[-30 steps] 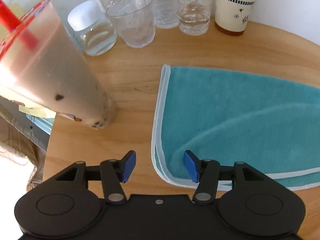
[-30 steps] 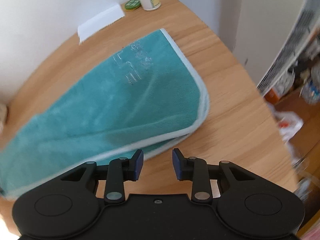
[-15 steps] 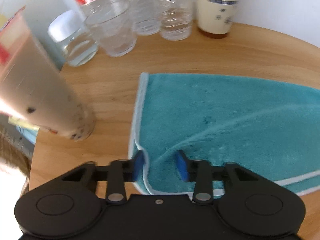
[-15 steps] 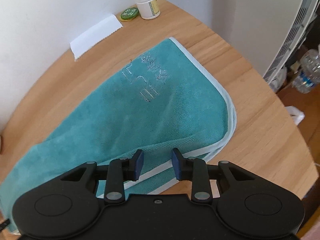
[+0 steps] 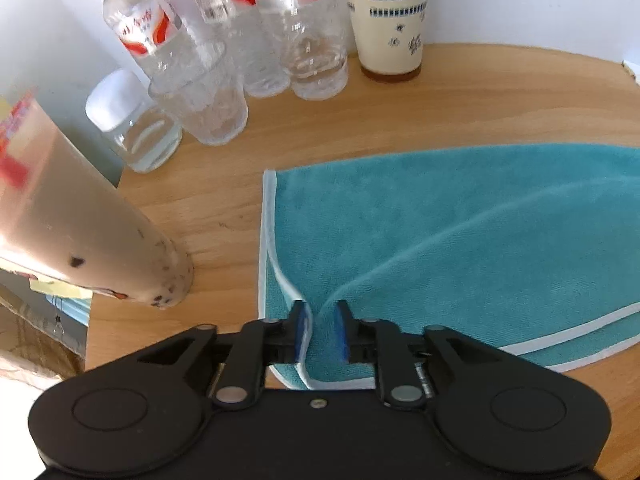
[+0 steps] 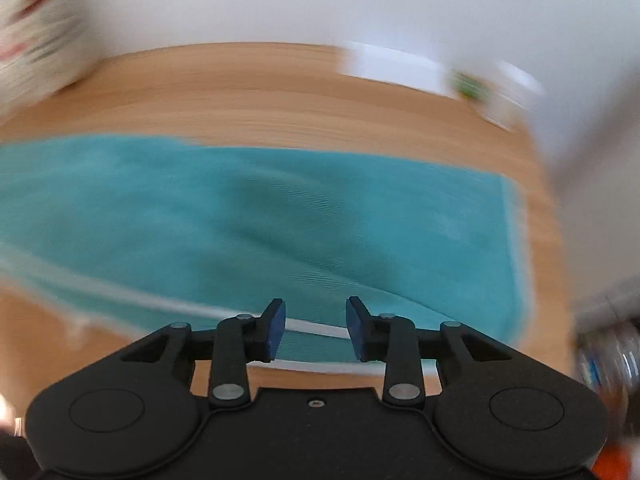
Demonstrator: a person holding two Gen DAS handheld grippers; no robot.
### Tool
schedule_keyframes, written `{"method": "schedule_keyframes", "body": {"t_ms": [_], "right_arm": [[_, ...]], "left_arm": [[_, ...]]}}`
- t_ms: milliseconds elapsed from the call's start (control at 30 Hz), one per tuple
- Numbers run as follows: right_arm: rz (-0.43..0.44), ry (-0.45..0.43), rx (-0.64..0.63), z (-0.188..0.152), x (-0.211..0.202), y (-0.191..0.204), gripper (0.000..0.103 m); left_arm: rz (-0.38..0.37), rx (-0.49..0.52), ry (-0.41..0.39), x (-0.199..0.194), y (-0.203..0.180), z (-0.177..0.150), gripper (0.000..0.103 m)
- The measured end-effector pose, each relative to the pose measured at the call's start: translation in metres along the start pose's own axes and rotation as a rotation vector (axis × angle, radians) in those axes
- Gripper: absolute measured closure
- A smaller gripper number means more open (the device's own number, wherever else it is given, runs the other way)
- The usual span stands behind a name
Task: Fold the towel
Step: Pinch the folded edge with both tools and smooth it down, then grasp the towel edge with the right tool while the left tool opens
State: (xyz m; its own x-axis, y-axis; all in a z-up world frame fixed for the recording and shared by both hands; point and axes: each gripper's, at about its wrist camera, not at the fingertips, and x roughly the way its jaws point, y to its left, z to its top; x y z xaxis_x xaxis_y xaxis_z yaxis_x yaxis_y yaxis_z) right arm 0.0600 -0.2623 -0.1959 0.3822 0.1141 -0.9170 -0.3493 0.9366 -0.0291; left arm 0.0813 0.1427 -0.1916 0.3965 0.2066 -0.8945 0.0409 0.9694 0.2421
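A teal towel (image 5: pixel 460 240) with a pale border lies folded on the round wooden table (image 5: pixel 400 112). In the left wrist view my left gripper (image 5: pixel 322 332) is shut on the towel's near left corner, and the cloth rises in a ridge between the blue pads. The right wrist view is blurred by motion. There my right gripper (image 6: pixel 316 330) stands open over the towel (image 6: pixel 280 216), above its white-edged front hem, with nothing between its fingers.
A tall milk-tea cup (image 5: pixel 80 240) stands close to the left of the towel. Behind it are a small jar (image 5: pixel 136 136), a glass (image 5: pixel 204 108), several water bottles (image 5: pixel 308 32) and a cream cup (image 5: pixel 390 20). A white paper (image 6: pixel 392 68) lies by the wall.
My left gripper moved onto the towel's corner and shut on it. My right gripper swung left along the front hem, and its jaws opened wider.
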Motion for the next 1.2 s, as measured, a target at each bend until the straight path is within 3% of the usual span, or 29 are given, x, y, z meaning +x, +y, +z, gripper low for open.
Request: {"method": "schedule_keyframes", "body": {"t_ms": [133, 200, 267, 333, 467, 533, 633, 667, 800, 967, 1133, 1200], "right_arm": [[0.075, -0.021, -0.35, 0.018, 0.006, 0.046, 0.067], [0.09, -0.021, -0.399, 0.026, 0.009, 0.053, 0.067], [0.135, -0.003, -0.486, 0.038, 0.014, 0.063, 0.067], [0.19, 0.013, -0.566, 0.046, 0.02, 0.072, 0.067], [0.223, 0.071, -0.698, 0.048, 0.032, 0.088, 0.067], [0.206, 0.085, -0.729, 0.043, 0.04, 0.091, 0.067], [0.225, 0.114, -0.723, 0.043, 0.045, 0.093, 0.084], [0.234, 0.121, -0.71, 0.045, 0.046, 0.092, 0.097], [0.249, 0.117, -0.675, 0.05, 0.045, 0.09, 0.098], [0.284, 0.094, -0.609, 0.055, 0.035, 0.085, 0.099], [0.319, 0.079, -0.594, 0.052, 0.02, 0.086, 0.099], [0.317, 0.087, -0.597, 0.046, 0.012, 0.08, 0.099]], "left_arm": [[-0.011, 0.025, 0.015, -0.003, 0.003, -0.003, 0.065], [-0.039, -0.001, 0.055, 0.0, 0.007, -0.006, 0.065], [-0.011, 0.019, 0.068, -0.003, 0.007, -0.009, 0.064], [-0.003, 0.008, 0.073, -0.009, 0.008, -0.012, 0.049], [-0.006, -0.043, 0.074, -0.02, 0.009, -0.023, 0.043], [-0.022, -0.032, 0.076, -0.024, 0.003, -0.029, 0.043], [-0.035, 0.003, 0.062, -0.029, -0.012, -0.035, 0.043], [-0.046, 0.024, 0.054, -0.03, -0.018, -0.035, 0.043], [-0.067, 0.114, 0.014, -0.036, -0.04, -0.033, 0.043], [-0.069, 0.195, 0.019, -0.03, -0.053, -0.034, 0.04], [-0.042, 0.139, 0.054, -0.024, -0.036, -0.035, 0.035], [-0.026, 0.063, 0.073, -0.02, -0.016, -0.035, 0.035]]}}
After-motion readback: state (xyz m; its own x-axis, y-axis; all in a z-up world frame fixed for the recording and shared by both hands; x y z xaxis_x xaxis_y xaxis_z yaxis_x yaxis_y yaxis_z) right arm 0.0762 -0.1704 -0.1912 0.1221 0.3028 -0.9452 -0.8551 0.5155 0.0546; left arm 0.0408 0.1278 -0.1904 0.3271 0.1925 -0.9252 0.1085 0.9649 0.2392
